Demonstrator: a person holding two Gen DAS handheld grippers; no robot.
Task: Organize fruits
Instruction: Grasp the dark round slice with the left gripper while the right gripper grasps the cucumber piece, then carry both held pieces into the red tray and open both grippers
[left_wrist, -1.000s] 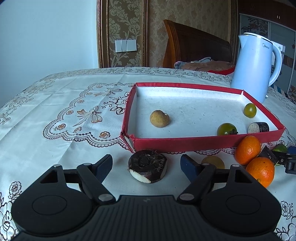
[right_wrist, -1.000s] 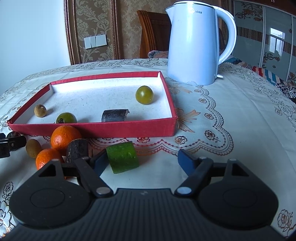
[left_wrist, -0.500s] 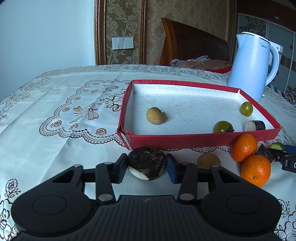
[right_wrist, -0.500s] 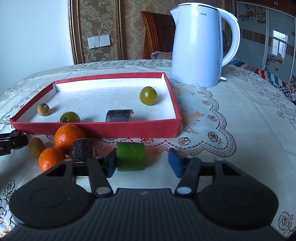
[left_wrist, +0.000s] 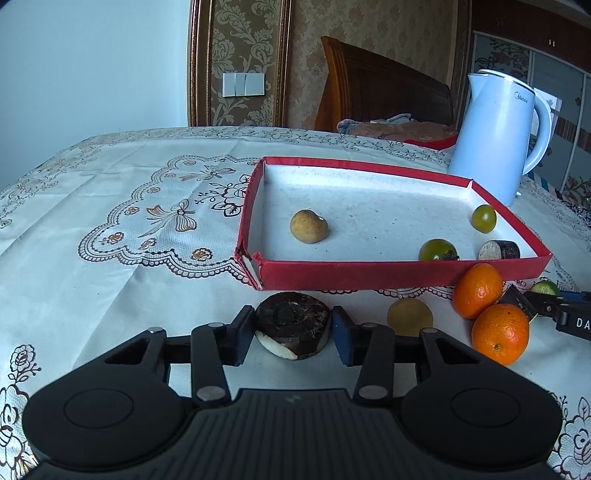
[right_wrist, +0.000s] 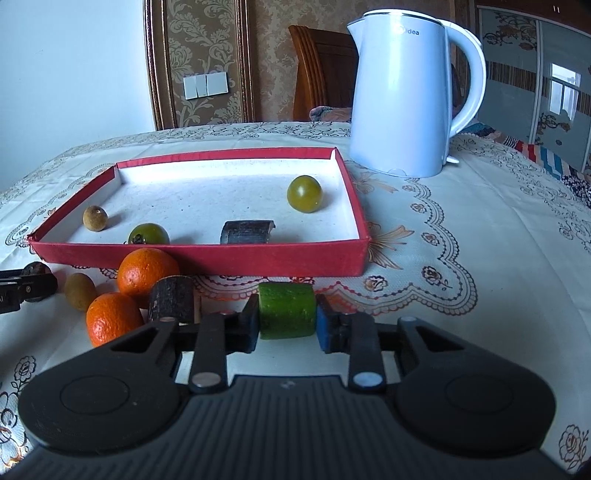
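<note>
My left gripper (left_wrist: 293, 334) is shut on a dark brown round piece with a white cut face (left_wrist: 291, 323), just in front of the red tray (left_wrist: 369, 275). My right gripper (right_wrist: 286, 325) is shut on a green cylinder-shaped piece (right_wrist: 287, 309) in front of the same tray (right_wrist: 207, 264). In the tray lie a tan round fruit (left_wrist: 308, 226), two green round fruits (left_wrist: 484, 218) (left_wrist: 437, 250) and a dark chunk (left_wrist: 498, 250). Two oranges (left_wrist: 477, 290) (left_wrist: 500, 332), a tan fruit (left_wrist: 409, 316) and a dark chunk (right_wrist: 171, 301) lie on the cloth between the grippers.
A pale blue electric kettle (right_wrist: 404, 96) stands behind the tray at the right. A wooden chair (left_wrist: 384, 92) with cloth on it is behind the table. The table carries a white embroidered cloth (left_wrist: 110, 229).
Both grippers have closed: the left onto the dark brown piece, the right onto the green piece. Both pieces now sit a little higher in view.
</note>
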